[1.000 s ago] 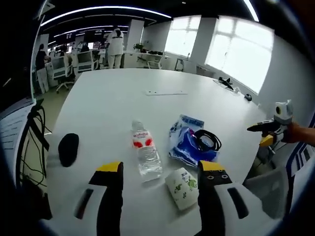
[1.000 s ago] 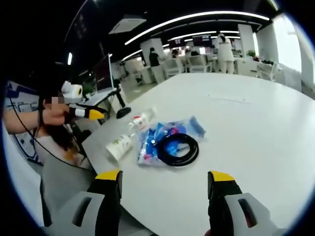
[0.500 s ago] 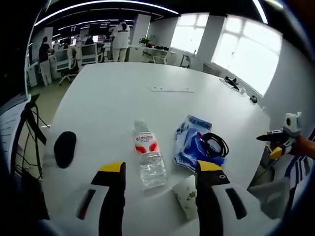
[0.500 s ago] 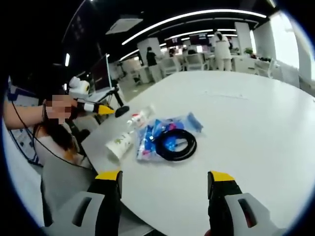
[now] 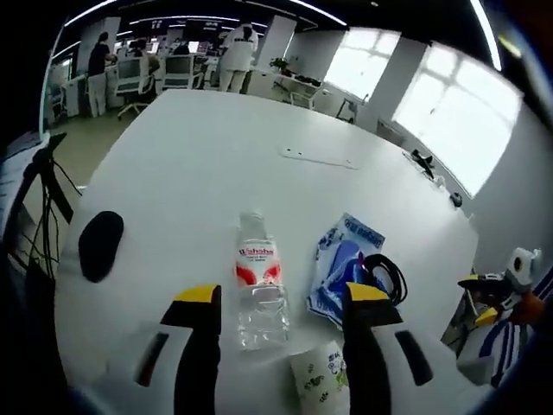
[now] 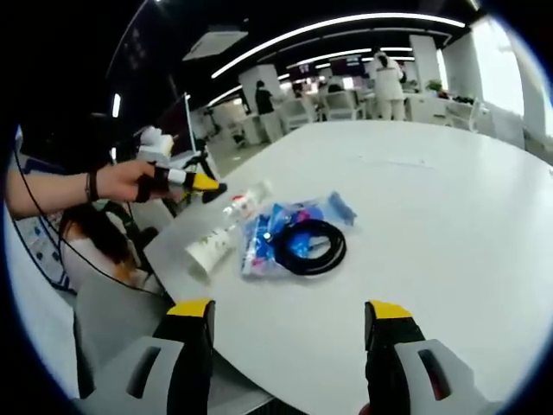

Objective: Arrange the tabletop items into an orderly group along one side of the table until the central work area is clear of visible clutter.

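Clear plastic water bottle with red label (image 5: 258,278) lying on its side on the white table (image 5: 216,156), near the edge.
Blue plastic bag (image 5: 344,268) just right of bottle, black coiled cable (image 5: 384,275) on the bag, white paper cup with green print (image 5: 321,378) tipped over just beside bottle's base, black oval mouse (image 5: 99,245) well left. Left gripper (image 5: 275,298) jaws spread, empty, above bottle base. Right gripper (image 6: 289,311) jaws apart, empty, off from bottle.
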